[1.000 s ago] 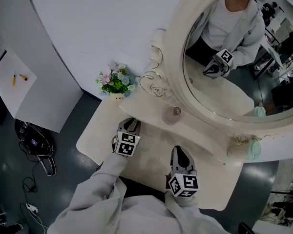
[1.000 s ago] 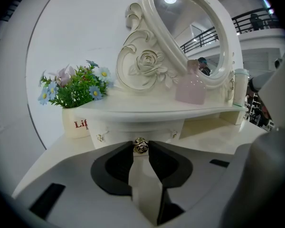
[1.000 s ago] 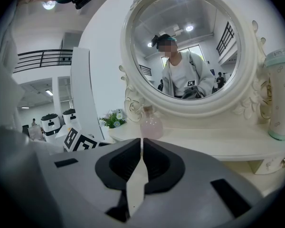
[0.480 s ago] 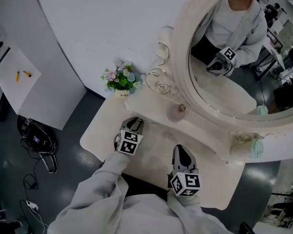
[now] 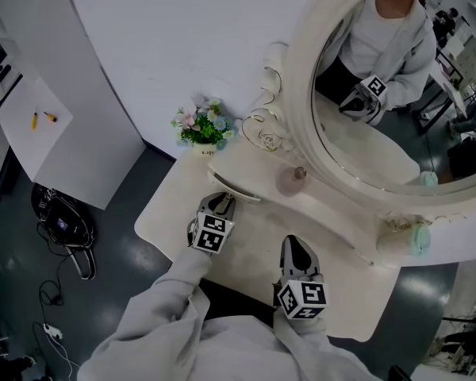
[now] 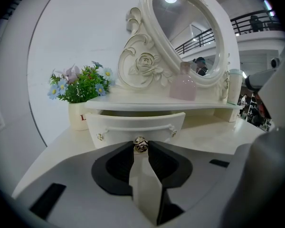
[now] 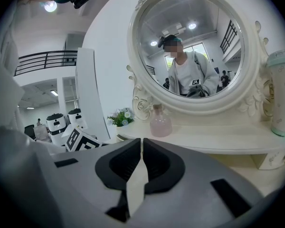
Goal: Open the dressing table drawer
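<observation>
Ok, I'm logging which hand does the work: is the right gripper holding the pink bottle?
No, the right gripper has its jaws together on nothing; the pink bottle stands on the shelf beyond it.

The drawer [image 5: 236, 189] has slid out from under the shelf [image 6: 147, 106]. One second ago its curved front was hidden beneath the shelf edge; it now projects over the table [image 5: 165, 214]. The left gripper [image 5: 220, 206], jaws clamped on the drawer knob [image 6: 140, 145], has drawn back slightly toward the person. The head view has shifted, so the scene sits further right.
</observation>
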`<action>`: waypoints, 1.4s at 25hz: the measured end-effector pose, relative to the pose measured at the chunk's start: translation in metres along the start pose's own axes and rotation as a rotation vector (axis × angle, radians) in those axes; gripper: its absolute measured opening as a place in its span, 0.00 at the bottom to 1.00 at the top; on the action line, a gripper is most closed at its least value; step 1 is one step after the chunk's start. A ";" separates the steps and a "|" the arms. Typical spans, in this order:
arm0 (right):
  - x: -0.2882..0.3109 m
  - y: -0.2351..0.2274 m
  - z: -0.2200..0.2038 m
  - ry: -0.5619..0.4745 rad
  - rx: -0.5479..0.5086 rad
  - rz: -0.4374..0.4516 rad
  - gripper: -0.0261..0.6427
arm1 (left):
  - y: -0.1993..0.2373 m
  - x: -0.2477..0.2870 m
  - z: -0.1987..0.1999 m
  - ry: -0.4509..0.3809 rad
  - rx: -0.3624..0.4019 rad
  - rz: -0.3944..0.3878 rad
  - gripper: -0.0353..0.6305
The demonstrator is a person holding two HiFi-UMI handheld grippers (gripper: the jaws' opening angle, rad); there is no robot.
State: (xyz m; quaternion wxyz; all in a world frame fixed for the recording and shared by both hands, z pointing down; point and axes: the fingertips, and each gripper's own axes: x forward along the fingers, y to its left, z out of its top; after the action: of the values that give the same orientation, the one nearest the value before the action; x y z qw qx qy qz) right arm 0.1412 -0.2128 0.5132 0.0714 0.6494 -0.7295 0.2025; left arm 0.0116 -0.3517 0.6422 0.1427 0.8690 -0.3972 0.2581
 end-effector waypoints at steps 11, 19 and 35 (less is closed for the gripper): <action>-0.005 0.006 -0.002 -0.007 0.001 0.020 0.10 | -0.001 -0.002 -0.002 0.001 0.021 0.009 0.21; -0.008 0.012 -0.005 -0.007 0.004 0.029 0.10 | -0.003 -0.010 -0.009 0.009 0.019 0.010 0.21; -0.016 0.022 -0.007 -0.021 0.018 0.023 0.10 | -0.009 -0.025 -0.018 0.007 0.030 0.000 0.21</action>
State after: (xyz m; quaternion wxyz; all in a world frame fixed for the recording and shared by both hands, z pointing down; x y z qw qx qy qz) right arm 0.1211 -0.1933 0.5093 0.0554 0.6435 -0.7360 0.2031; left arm -0.0020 -0.3222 0.6428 0.1307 0.8702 -0.3929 0.2671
